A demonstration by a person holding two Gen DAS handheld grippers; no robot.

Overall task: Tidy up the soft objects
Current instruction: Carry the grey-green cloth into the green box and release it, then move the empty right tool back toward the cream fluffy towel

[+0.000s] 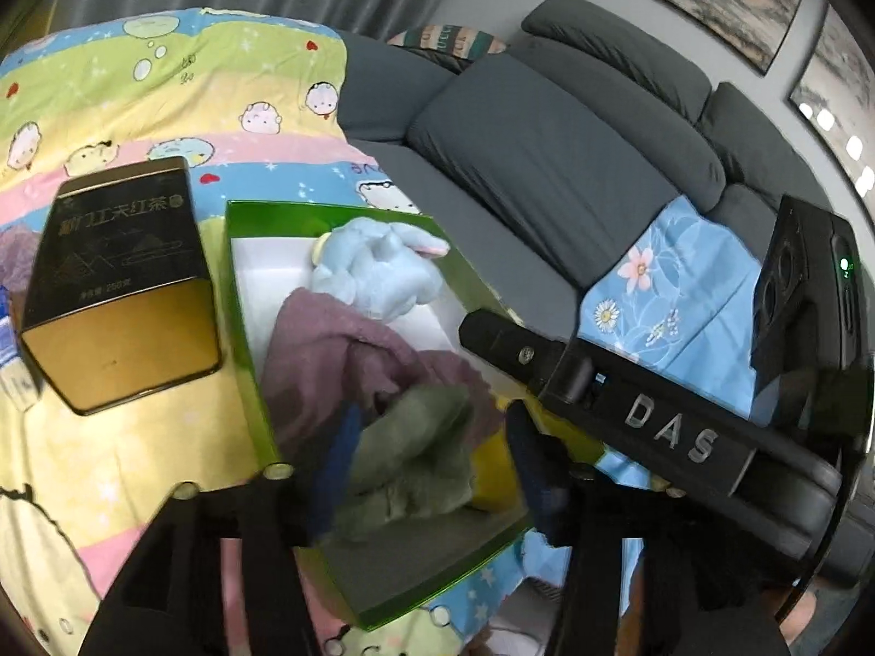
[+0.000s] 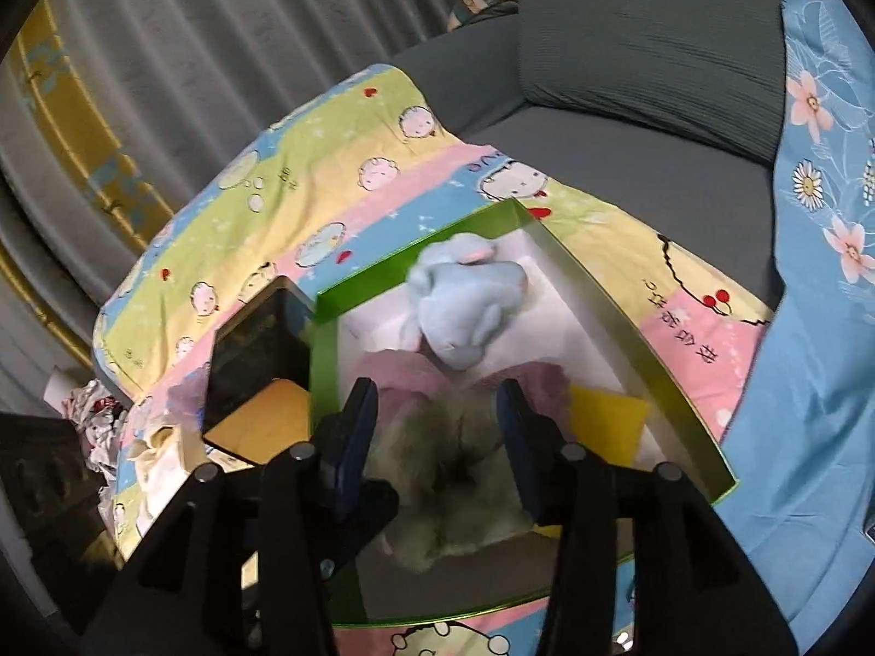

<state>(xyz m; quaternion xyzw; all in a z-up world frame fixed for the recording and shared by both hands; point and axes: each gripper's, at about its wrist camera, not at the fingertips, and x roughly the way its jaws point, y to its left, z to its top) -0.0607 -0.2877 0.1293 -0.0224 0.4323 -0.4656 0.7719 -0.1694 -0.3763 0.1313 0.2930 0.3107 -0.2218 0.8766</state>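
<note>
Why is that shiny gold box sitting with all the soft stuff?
The gold tin is hard, and it stands on the cartoon sheet beside the green box, not inside it. The soft cloths and the blue plush toy are in the box.

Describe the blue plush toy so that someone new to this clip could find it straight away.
On the cartoon-print sheet spread beside the grey sofa lies a shallow green-walled box. The blue plush toy sits at its far end on the white lining, past the mauve cloth and the olive cloth. It alone is pale blue with a pink ear patch.
</note>
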